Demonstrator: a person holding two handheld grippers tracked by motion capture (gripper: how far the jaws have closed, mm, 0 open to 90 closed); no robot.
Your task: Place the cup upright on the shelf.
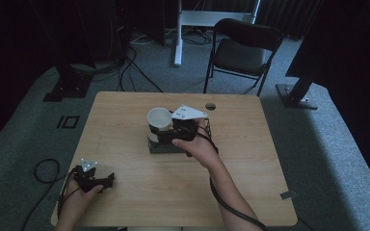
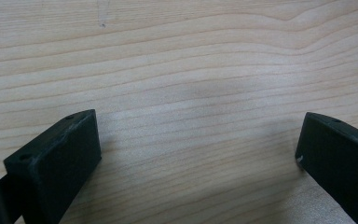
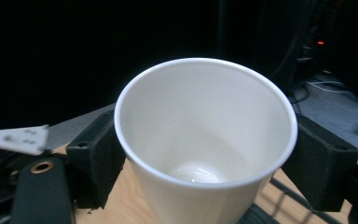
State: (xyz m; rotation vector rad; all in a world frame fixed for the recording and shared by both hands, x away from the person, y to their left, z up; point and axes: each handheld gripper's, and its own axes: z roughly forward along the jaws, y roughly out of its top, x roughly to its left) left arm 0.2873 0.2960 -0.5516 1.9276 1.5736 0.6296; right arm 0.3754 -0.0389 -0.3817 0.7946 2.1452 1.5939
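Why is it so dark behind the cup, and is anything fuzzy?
Right gripper view: the white cup is bright and sharp, the room behind nearly black. Left gripper view: even light on the table, soft shadow between the jaws, near jaw edges slightly blurred. High view: dim overall, dark room edges.

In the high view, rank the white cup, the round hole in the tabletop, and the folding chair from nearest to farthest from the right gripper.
1. White cup: held between the right gripper jaws, mid-table.
2. Round hole: beyond it, near the table's far edge.
3. Folding chair: on the floor past the table.
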